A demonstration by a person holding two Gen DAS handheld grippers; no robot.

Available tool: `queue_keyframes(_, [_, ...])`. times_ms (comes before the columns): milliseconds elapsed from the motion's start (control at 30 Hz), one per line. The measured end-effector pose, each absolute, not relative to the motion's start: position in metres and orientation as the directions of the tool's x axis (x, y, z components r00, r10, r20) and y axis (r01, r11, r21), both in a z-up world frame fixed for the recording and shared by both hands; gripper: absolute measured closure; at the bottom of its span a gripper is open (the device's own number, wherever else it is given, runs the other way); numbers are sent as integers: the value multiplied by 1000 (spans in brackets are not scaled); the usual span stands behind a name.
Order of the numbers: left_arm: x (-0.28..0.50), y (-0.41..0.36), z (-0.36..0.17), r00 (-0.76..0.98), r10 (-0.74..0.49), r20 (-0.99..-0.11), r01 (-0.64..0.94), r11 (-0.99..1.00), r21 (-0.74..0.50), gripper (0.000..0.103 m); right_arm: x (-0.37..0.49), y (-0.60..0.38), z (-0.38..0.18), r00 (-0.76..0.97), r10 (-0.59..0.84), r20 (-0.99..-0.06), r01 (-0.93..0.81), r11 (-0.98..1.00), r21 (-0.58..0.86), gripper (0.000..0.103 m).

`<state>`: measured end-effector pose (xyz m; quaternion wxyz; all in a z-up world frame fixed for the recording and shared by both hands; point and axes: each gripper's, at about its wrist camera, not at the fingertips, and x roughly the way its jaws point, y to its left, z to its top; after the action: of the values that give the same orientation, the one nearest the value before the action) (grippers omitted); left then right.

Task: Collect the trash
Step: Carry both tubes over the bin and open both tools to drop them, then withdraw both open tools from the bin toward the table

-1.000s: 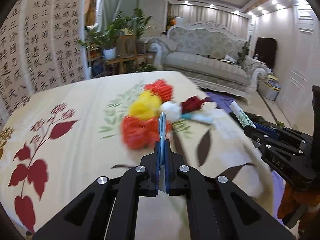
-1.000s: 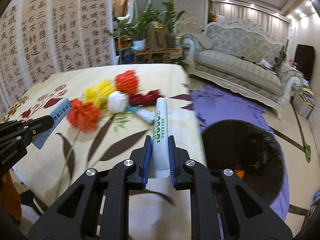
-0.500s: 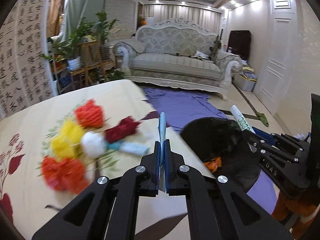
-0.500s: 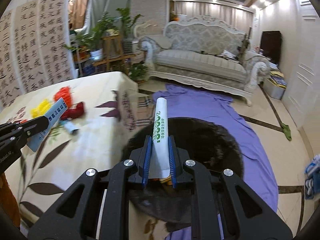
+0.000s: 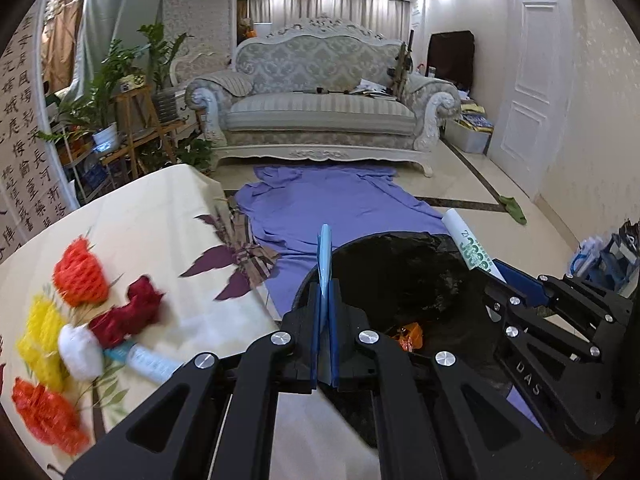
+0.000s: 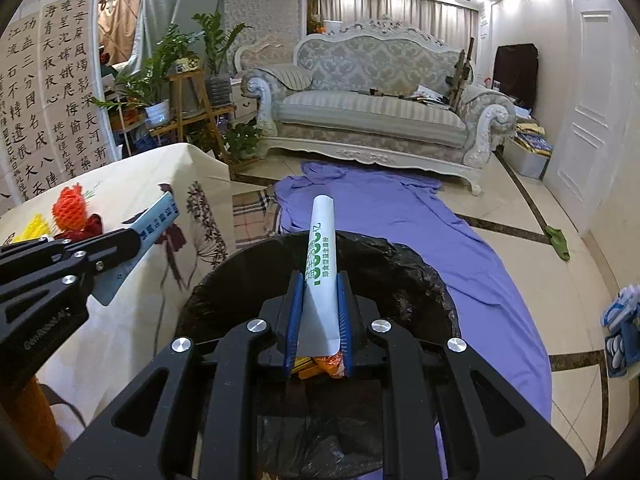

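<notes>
Tongs both loaded. Left tongs (image 5: 325, 300) clamped tight on flat light-blue wrapper (image 5: 324, 252), seen edge-on, sticking up toward 12 o'clock. Right tongs (image 6: 319, 312) gripping white paper tube (image 6: 320, 264) with green print, tip pointing to 12 o'clock.

Changed since a second ago: both views swung off surface (image 5: 132, 224) toward floor. Left view earlier filled by floral cloth with trash pile dead centre; now pile shoved to 9 o'clock, black-lined bin (image 5: 400, 276) at centre right. Right view earlier showed bin at 4 o'clock; now bin (image 6: 400, 272) directly under tube, filling lower middle. Grips unchanged, same items held throughout.

Left wrapper over bin's near-left rim. Tube above bin mouth. Orange wrapper (image 5: 408, 334) already lying inside bin.

Left on surface: orange mesh ball (image 5: 78, 272), dark red crumple (image 5: 128, 312), yellow mesh (image 5: 40, 340), white wad (image 5: 78, 352), pale blue tube (image 5: 150, 364), second orange mesh (image 5: 44, 412) at 8 o'clock. All blurred.

Purple sheet (image 5: 340, 204) spread on floor beyond bin, sofa (image 5: 320, 100) at 12 o'clock. Right tongs visible in left view at 3 o'clock (image 5: 504, 280); left tongs in right view at 9 o'clock (image 6: 136, 240).
</notes>
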<state>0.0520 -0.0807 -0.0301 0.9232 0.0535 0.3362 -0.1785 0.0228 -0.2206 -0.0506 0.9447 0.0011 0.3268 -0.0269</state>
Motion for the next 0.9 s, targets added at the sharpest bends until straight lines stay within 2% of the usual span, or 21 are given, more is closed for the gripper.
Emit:
queue_keyframes(167, [59, -92, -35, 692, -292, -660, 388, 922, -2, 98, 30, -231, -56, 779, -63, -624, 77, 997, -5, 84])
queue_keyframes(267, [61, -92, -36, 685, -285, -670, 378, 926, -7, 85, 30, -234, -58, 776, -77, -627, 94, 996, -5, 71])
queue_keyframes(300, [61, -90, -36, 687, -283, -669, 372, 928, -10, 76, 30, -235, -59, 776, -83, -626, 100, 995, -7, 68])
queue_keyframes(333, [62, -87, -35, 688, -283, -668, 368, 930, -14, 67, 30, -237, -59, 775, -85, -626, 103, 995, -8, 68])
queue_keyframes(433, [59, -83, -34, 697, -276, -662, 350, 936, -22, 54, 27, -239, -59, 775, -95, -624, 114, 993, -9, 66])
queue_keyframes(700, [55, -75, -27, 711, -249, -658, 311, 950, -24, 41, 22, -236, -50, 782, -100, -615, 123, 992, -6, 52])
queue_keyframes(800, [47, -66, -21, 727, -227, -647, 289, 957, -12, 35, 19, -231, -46, 784, -87, -615, 112, 994, 2, 50])
queue_keyframes(900, [39, -54, -18, 736, -207, -644, 265, 964, -7, 35, 16, -221, -44, 786, -58, -616, 88, 996, 18, 49])
